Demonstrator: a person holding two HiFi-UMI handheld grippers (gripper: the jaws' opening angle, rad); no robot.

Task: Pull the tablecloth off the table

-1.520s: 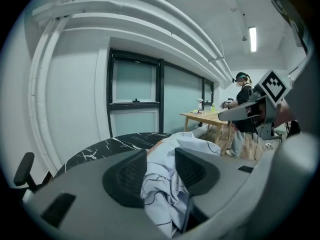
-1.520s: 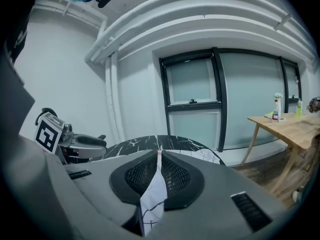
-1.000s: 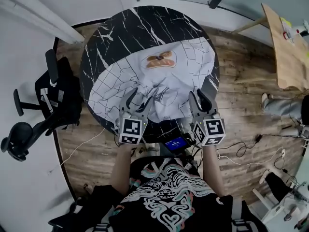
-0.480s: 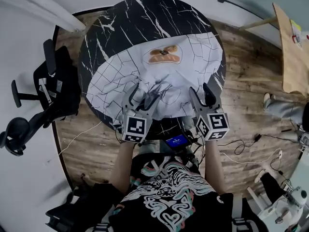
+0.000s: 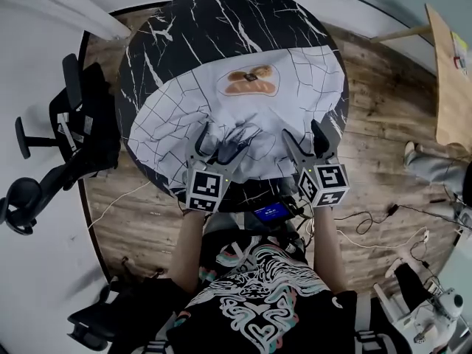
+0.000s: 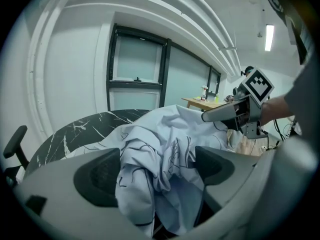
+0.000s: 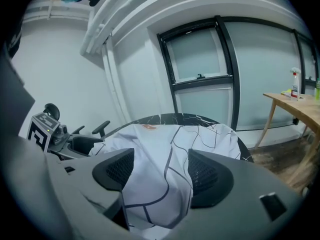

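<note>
The white tablecloth [image 5: 258,109] with dark crackle lines and an orange print [image 5: 251,81] lies bunched over the near half of the round black marble table [image 5: 199,28]. The far half of the tabletop is bare. My left gripper [image 5: 221,142] is at the cloth's near edge; its jaws have just been opening and stand wide, with a loose crumpled fold [image 6: 150,179] hanging between the pads. My right gripper [image 5: 302,140] is beside it, its jaws also just opened. A smooth fold [image 7: 160,184] drapes between its pads without being pinched.
A black office chair [image 5: 66,131] stands left of the table. A wooden desk [image 5: 450,72] is at the far right, with bottles on it [image 7: 295,89]. Cables [image 5: 376,227] trail over the wood floor. A small device with a blue screen [image 5: 271,212] sits below the table's near edge.
Both grippers have sunk toward the table's near edge and their jaws have spread. The lifted bunch of cloth has settled lower and flatter on the tabletop.
</note>
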